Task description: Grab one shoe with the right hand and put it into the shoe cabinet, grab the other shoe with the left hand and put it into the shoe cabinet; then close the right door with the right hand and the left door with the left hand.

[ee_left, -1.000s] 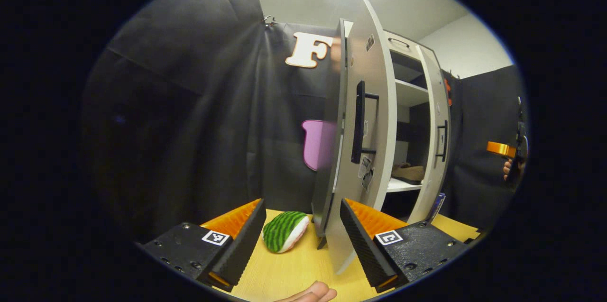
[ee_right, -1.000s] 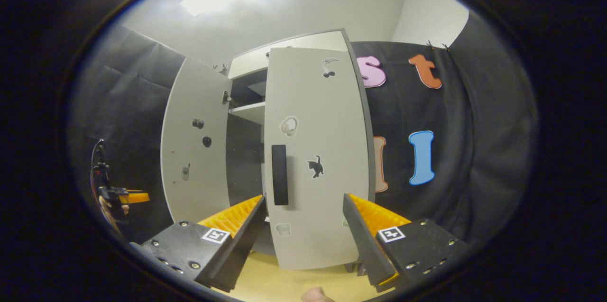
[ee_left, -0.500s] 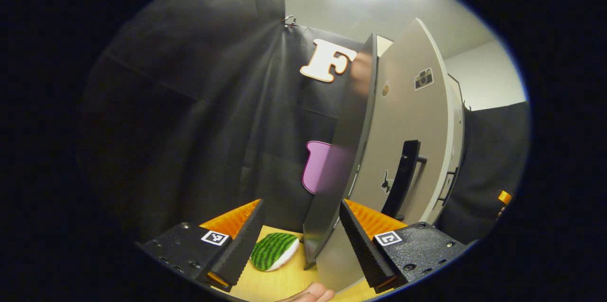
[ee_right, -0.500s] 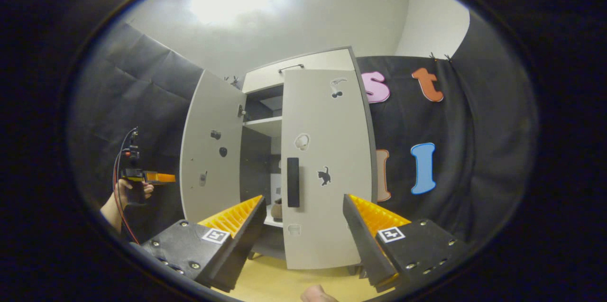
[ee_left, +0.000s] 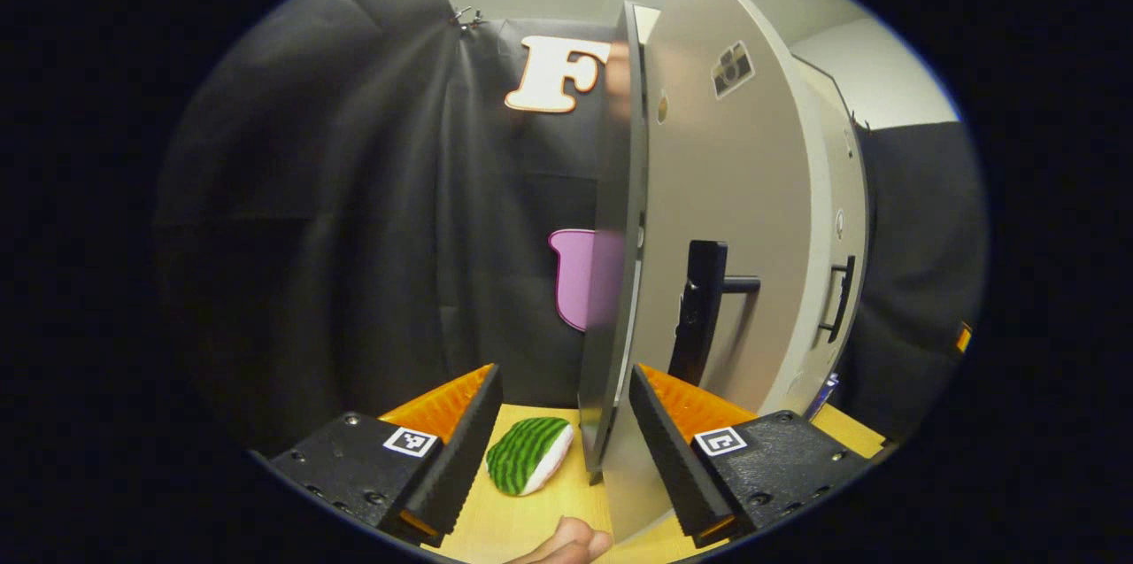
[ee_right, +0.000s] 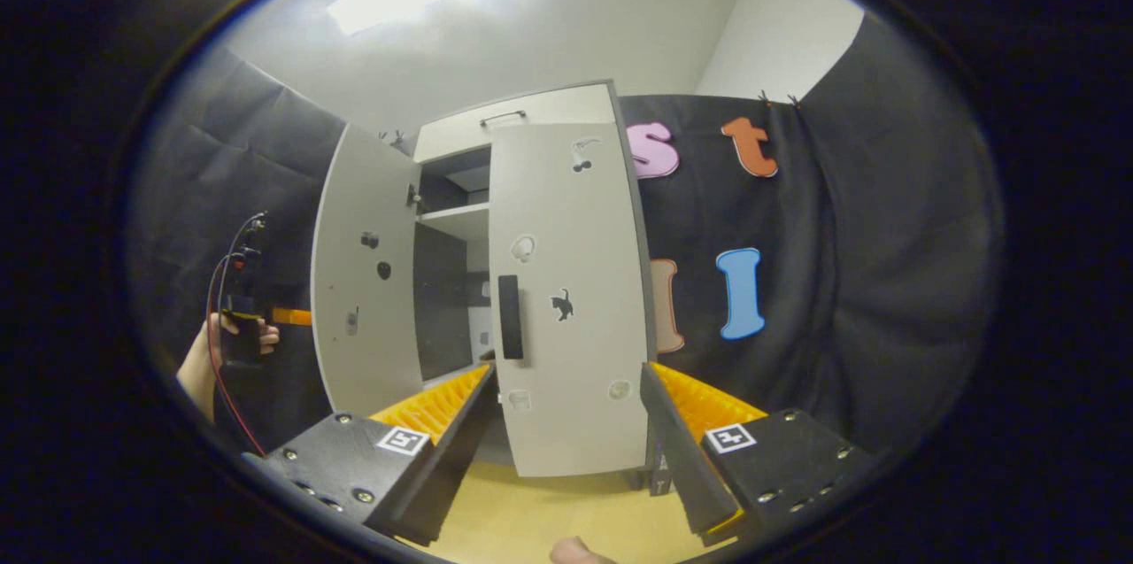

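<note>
The shoe cabinet (ee_right: 531, 117) is a tall pale grey unit standing on the wooden floor (ee_right: 540, 515) against the black cloth, with small stickers and a black bar handle (ee_right: 508, 317) on its right door (ee_right: 566, 298), which looks nearly closed, while the left door (ee_right: 363, 281) stands ajar. In the left gripper view the left gripper (ee_left: 562, 449) has its fingers spread wide, the left door's edge (ee_left: 615, 281) standing between them, beside a green striped watermelon toy (ee_left: 529, 455). The right gripper (ee_right: 566, 449) also holds its fingers apart and grips nothing, facing the right door.
</note>
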Available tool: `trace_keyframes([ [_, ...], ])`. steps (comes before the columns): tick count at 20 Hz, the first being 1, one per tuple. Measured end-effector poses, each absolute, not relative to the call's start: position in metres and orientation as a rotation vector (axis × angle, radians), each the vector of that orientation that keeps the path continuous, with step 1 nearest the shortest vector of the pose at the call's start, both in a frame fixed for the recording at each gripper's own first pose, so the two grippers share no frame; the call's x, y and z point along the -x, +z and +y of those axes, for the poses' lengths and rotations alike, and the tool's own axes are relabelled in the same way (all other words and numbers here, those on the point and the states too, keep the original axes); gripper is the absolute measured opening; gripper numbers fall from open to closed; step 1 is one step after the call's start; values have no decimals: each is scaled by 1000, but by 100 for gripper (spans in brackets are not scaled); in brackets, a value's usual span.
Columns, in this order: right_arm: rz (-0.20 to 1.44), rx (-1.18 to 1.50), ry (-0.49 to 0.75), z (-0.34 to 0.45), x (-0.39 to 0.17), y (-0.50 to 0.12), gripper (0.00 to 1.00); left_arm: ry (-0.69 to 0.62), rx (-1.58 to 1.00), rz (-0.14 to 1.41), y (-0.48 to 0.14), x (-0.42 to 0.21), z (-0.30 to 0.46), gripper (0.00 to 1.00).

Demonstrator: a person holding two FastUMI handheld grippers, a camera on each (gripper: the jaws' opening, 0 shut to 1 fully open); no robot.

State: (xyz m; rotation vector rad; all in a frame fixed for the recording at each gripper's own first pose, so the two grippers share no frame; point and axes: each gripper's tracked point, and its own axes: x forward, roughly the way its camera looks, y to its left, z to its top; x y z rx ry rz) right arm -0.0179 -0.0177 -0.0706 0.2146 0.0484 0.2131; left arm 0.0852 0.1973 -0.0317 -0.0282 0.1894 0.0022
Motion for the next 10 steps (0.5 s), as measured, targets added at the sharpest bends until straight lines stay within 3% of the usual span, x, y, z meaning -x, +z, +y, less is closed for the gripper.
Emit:
trace_keyframes([
  [5,38,-184,199,-23,21,-68,98,35,-10,180,-24,-84,192,89],
  [10,47,-192,212,-12,21,-71,98,-28,-5,185,-25,-84,175,89],
])
